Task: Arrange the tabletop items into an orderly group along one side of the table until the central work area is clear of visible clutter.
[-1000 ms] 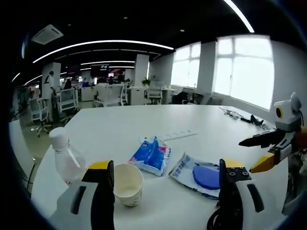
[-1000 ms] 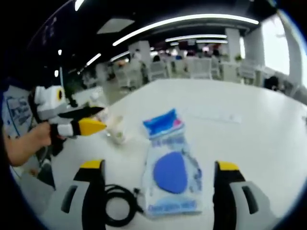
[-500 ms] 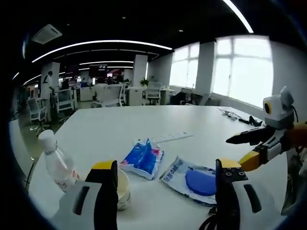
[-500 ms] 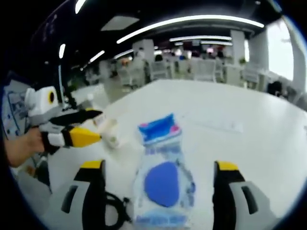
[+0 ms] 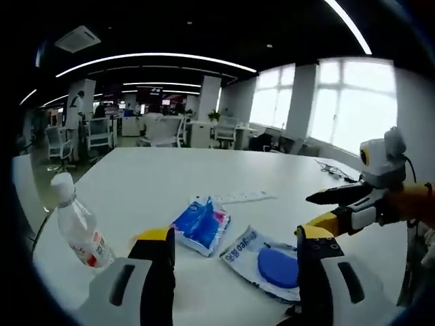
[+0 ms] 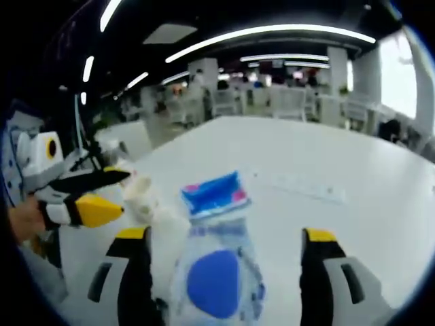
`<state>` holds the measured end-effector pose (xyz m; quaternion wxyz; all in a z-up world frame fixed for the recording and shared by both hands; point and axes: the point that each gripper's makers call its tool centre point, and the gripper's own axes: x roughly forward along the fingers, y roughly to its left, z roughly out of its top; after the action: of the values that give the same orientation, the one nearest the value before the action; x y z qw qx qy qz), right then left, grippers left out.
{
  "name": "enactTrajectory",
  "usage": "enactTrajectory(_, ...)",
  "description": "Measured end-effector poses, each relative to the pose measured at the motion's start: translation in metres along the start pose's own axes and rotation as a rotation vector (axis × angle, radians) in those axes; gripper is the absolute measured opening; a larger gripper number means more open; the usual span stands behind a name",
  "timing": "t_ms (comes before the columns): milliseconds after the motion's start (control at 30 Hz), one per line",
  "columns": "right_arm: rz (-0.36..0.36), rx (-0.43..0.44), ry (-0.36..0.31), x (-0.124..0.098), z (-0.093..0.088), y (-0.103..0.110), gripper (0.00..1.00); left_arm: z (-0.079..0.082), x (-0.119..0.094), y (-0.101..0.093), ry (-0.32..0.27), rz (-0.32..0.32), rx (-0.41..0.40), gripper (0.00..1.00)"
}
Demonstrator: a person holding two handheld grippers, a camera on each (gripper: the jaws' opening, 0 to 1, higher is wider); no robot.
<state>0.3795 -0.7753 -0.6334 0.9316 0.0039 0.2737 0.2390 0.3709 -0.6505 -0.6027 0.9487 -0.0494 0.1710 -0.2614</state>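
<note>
As both cams pull back, cup now hid behind left gripper [image 5: 231,255]; right gripper [image 6: 228,255] too spread, nothing held; sorting pending.

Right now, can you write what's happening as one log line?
left gripper: open, empty | right gripper: open, over pouch with blue disc | blue packet: on table | bottle: upright

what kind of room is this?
Likely an open-plan office: a big white table, rows of desks with office chairs behind it, long ceiling light strips and large windows.
</note>
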Motion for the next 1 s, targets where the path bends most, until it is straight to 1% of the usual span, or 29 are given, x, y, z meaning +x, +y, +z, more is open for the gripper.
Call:
enactTrajectory(133, 0.008, -0.003, -0.006, 0.009, 0.001, 0.0, 0.86, 0.0, 0.005, 0.001, -0.002, 0.026, -0.02, 0.69)
enactTrajectory(233, 0.007, -0.025, -0.019, 0.017, 0.004, -0.002, 0.84, -0.002, 0.007, 0.0, 0.001, 0.038, -0.048, 0.66)
enactTrajectory(300, 0.005, -0.032, -0.024, 0.022, 0.005, -0.005, 0.84, -0.003, 0.009, 0.002, 0.004, 0.06, -0.03, 0.65)
enactTrajectory(367, 0.01, -0.037, -0.04, 0.026, 0.008, -0.006, 0.82, -0.006, 0.011, 0.003, 0.007, 0.084, -0.046, 0.64)
enactTrajectory(400, 0.013, -0.04, -0.048, 0.028, 0.01, -0.007, 0.81, -0.006, 0.012, 0.003, 0.005, 0.086, -0.049, 0.63)
enactTrajectory(500, 0.007, -0.056, -0.062, 0.035, 0.012, -0.011, 0.79, -0.013, 0.016, 0.007, 0.021, 0.132, -0.078, 0.59)
enactTrajectory(567, 0.002, -0.069, -0.069, 0.04, 0.013, -0.014, 0.76, -0.017, 0.018, 0.008, 0.027, 0.153, -0.097, 0.55)
enactTrajectory(633, -0.001, -0.081, -0.076, 0.044, 0.014, -0.016, 0.74, -0.024, 0.02, 0.004, 0.055, 0.137, -0.125, 0.5)
enactTrajectory(667, 0.003, -0.087, -0.084, 0.046, 0.015, -0.017, 0.73, -0.026, 0.022, 0.004, 0.056, 0.138, -0.142, 0.5)
enactTrajectory(800, 0.013, -0.124, -0.102, 0.055, 0.018, -0.017, 0.71, -0.034, 0.027, 0.007, 0.073, 0.167, -0.155, 0.5)
enactTrajectory(1000, 0.018, -0.159, -0.096, 0.075, 0.016, -0.017, 0.64, -0.045, 0.036, 0.011, 0.09, 0.211, -0.158, 0.47)
